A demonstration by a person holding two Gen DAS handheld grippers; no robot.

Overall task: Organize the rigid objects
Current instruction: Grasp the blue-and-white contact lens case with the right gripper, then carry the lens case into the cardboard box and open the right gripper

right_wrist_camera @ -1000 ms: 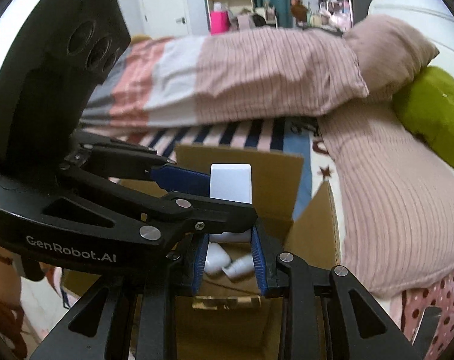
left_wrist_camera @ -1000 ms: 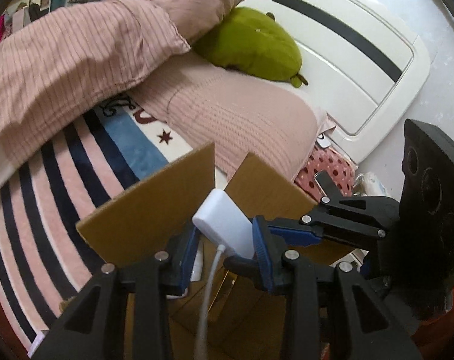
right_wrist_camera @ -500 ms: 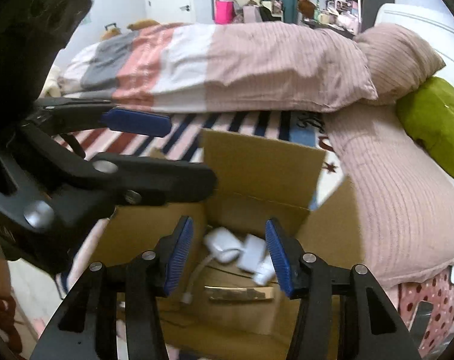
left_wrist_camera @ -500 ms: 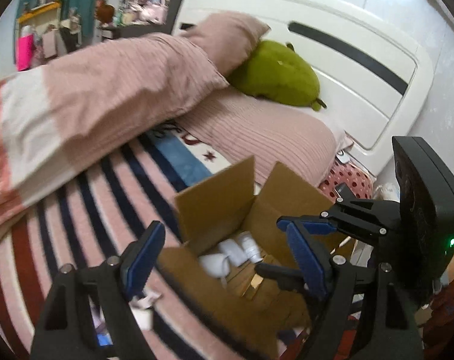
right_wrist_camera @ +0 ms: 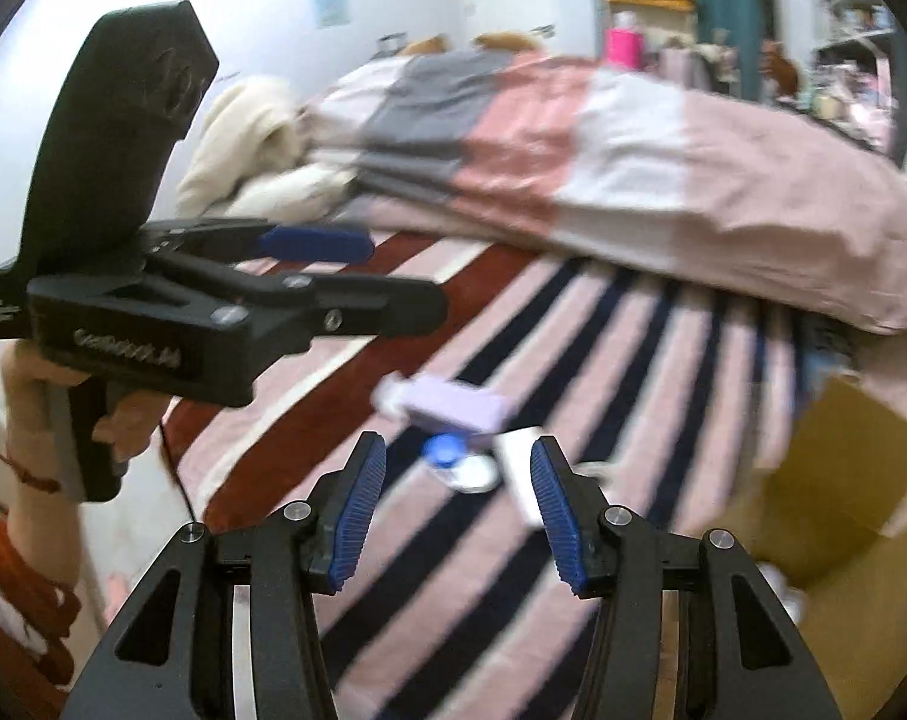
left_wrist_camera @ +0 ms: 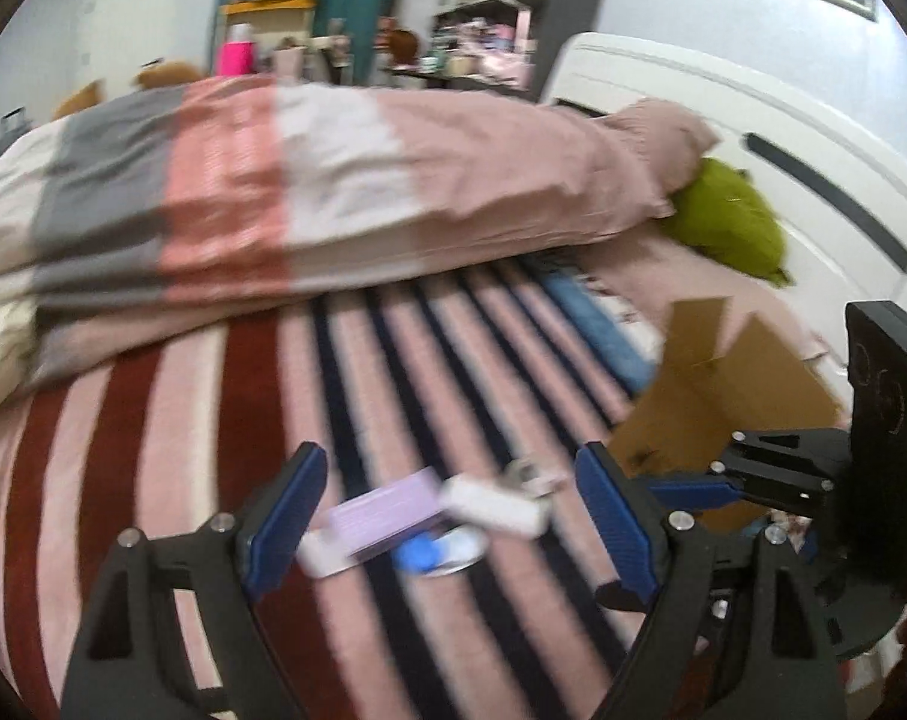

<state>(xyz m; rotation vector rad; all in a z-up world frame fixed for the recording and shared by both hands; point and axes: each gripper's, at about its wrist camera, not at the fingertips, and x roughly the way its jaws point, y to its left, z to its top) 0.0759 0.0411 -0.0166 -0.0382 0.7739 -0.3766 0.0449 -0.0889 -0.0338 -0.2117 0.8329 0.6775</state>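
Where stripes run, lilac box, cardboard box

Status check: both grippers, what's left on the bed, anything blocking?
Left gripper open, empty. Right gripper open, empty. Purple box, blue cap, white block loose on striped blanket. Cardboard box alongside. Nothing blocking.
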